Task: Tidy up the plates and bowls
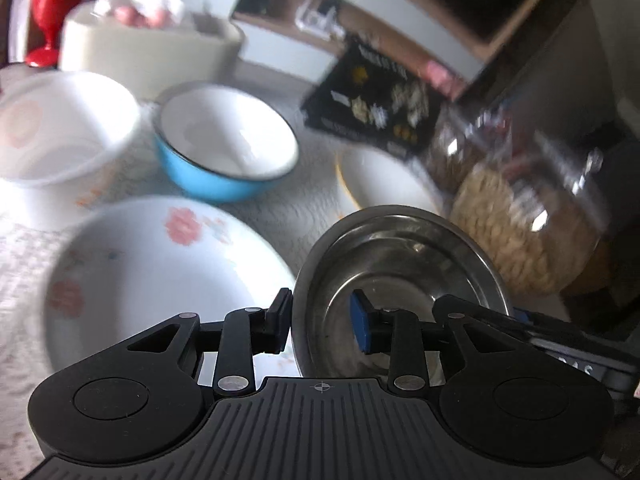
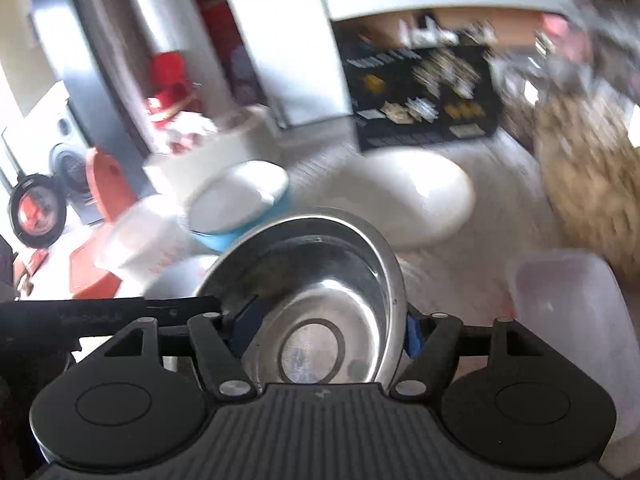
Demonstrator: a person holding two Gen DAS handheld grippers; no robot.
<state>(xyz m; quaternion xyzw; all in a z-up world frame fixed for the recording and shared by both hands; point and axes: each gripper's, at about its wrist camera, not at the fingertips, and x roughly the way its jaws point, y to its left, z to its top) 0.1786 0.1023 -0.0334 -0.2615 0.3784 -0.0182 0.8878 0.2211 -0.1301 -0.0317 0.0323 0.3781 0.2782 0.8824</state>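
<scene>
The steel bowl [image 1: 400, 292] is up in the air, tipped on its side. Both grippers hold it. The left gripper [image 1: 322, 326] has its jaws pinching the bowl's left rim, one pad outside and one blue pad inside. The right gripper [image 2: 332, 332] pinches the other side of the rim the same way, with one blue pad inside the bowl and one outside.

Just under and beside the steel bowl sits a white flower plate [image 1: 160, 276] on the worktop [image 1: 288, 204]. Behind it are a blue bowl [image 1: 224, 148] and a white bowl with flowers [image 1: 60, 136]. A white plate with a yellow edge [image 1: 384, 184] lies further right, next to a big jar of nuts [image 1: 532, 216]. A clear plastic box [image 2: 576, 320] sits at the right in the right wrist view.

I think the job is only just started. The dishes are spread out, each alone, and none are stacked. The steel bowl needs a place, and the plates and other bowls look untouched. The views are blurry, so small things are hard to tell.
</scene>
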